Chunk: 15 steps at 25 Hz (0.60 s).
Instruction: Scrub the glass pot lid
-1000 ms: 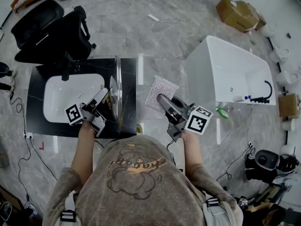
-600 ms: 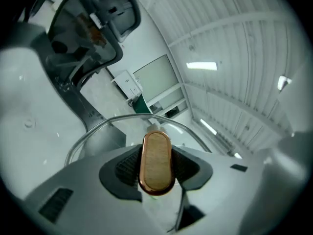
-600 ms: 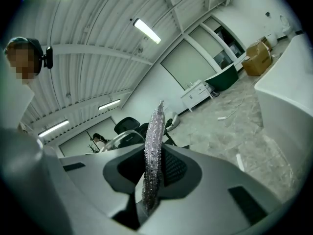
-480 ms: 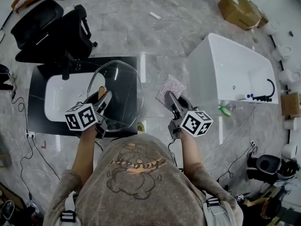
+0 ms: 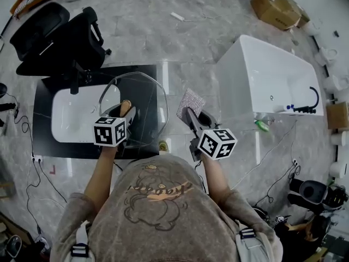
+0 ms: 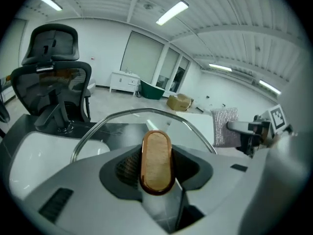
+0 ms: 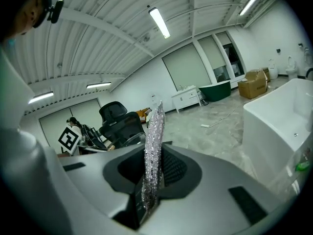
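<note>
The glass pot lid has a metal rim and a wooden knob. My left gripper is shut on that knob and holds the lid over the black counter, its broad face turned up. In the left gripper view the knob stands between the jaws with the lid's rim arching behind it. My right gripper is shut on a silver scrub cloth, just right of the lid and apart from it. In the right gripper view the cloth stands upright, pinched between the jaws.
Under the lid a white sink basin sits in a black counter, with a black faucet behind. A black office chair stands beyond. A white bathtub is at the right. A cardboard box and cables lie on the floor.
The left gripper turned the lid from edge-on to face-up and shifted slightly right. The right gripper drifted a little, with the cloth still in it.
</note>
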Each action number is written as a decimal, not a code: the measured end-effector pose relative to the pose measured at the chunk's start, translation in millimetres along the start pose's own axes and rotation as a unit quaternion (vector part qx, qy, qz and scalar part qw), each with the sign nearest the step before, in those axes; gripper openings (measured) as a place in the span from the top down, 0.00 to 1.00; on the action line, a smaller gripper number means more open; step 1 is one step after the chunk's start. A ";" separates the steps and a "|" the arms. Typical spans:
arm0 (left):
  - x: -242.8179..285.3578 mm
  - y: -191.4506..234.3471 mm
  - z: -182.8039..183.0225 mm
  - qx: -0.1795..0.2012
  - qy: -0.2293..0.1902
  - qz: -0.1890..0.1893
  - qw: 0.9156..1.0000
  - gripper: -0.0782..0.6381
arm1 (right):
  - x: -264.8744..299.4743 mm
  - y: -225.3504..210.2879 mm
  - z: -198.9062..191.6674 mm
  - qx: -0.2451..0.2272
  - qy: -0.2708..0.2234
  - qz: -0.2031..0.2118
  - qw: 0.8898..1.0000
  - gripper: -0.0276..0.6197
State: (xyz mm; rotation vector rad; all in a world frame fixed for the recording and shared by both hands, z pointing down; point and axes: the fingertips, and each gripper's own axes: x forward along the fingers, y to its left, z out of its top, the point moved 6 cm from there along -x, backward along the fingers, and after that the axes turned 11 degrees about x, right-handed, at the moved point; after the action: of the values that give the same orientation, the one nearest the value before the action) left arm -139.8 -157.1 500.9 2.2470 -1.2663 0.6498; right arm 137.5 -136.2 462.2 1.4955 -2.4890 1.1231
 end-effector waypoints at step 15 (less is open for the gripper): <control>83.5 11.3 -52.7 0.063 0.129 0.004 0.990 0.64 | -0.7 4.5 -27.1 -0.002 0.016 0.003 1.000 0.83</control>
State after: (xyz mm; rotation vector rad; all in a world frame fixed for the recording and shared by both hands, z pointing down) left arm -120.1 -184.0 594.5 2.1711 -1.1357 1.0122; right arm 125.6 -118.5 479.5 1.4572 -2.4756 1.1336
